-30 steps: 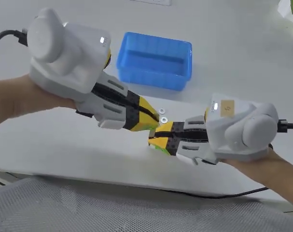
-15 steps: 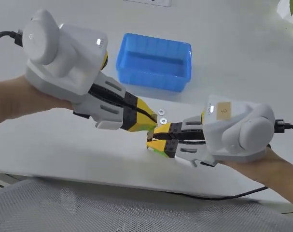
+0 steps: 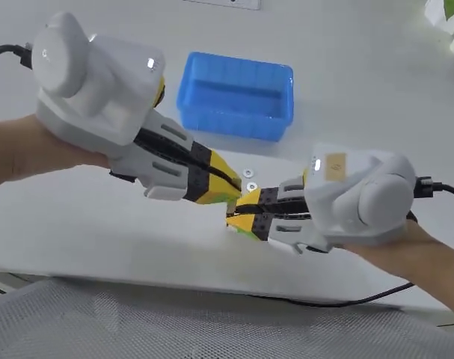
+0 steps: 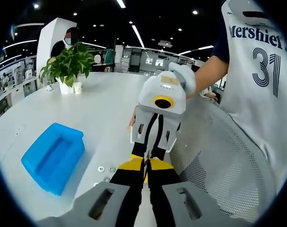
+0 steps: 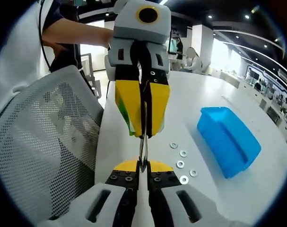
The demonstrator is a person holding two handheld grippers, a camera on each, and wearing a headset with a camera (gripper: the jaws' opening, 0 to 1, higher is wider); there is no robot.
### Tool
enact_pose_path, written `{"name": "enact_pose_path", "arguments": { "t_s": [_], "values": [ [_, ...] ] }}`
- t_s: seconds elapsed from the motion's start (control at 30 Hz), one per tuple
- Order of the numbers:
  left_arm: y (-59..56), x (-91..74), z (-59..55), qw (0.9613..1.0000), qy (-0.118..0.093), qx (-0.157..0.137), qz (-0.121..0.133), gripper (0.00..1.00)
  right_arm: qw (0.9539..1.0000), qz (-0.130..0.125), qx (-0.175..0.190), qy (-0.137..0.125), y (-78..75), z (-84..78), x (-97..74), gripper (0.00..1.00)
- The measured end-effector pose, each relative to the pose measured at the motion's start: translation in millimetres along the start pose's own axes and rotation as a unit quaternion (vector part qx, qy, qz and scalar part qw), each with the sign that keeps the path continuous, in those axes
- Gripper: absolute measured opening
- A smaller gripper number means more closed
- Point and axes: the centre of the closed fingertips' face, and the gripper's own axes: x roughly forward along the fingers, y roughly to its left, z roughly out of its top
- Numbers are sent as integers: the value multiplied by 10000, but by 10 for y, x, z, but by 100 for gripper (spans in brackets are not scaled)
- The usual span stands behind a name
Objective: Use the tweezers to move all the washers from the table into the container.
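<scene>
**Figure: the tweezers held between both of my grippers, over the near part of the table [image 5: 200, 90].**

My left gripper [image 5: 143, 132] has its yellow jaws pressed together on one end of the tweezers [image 5: 143, 150]. My right gripper [image 5: 142, 169] has its jaws pinched tight on the other end. The thin metal strip bridges the short gap between the two, roughly in line with both sets of jaws.

The washers [image 5: 180, 164] lie flat in a loose group on the table, just beside the point where the grippers meet. They are on the side towards the blue container [image 5: 228, 142], which stands farther back, well apart from them.

I judge the step in hand to be settling the tool into a working grip, with no washer lifted yet. To do this well:

- **One firm hold at a time:** I should not loosen one gripper until the other holds the tweezers firmly, because so thin a tool can twist or drop.
- **Grip position:** the working gripper should squeeze across the two arms of the tweezers, partway along, with the tips well clear of its pads. Its closing can then close the tips.
- **Alignment:** the tool should sit straight along the jaws, so that the tips go where that gripper points.
- **First pick:** once the grip is set, I would choose the outermost washer, to avoid knocking its neighbours.
</scene>
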Motion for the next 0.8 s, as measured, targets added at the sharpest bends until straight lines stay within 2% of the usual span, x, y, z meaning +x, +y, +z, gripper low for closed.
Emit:
{"name": "enact_pose_path", "arguments": {
  "t_s": [0.37, 0.53, 0.7, 0.8],
  "values": [
    [11, -6, -7, 10000, 59, 68, 2, 6, 9999, -92, -87, 31, -7, 3, 2, 7],
    [-28, 29, -68, 9996, 259, 83, -115, 11, 9999, -102, -107, 14, -2, 8, 8, 7],
    [15, 17, -57, 9997, 216, 113, 18, 7, 9999, -132, -75, -26, -17, 16, 9, 7],
    [11, 22, -55, 9997, 224, 69, -12, 7, 9999, -113, -80, -35, -15, 14, 8, 7]
  ]
}}
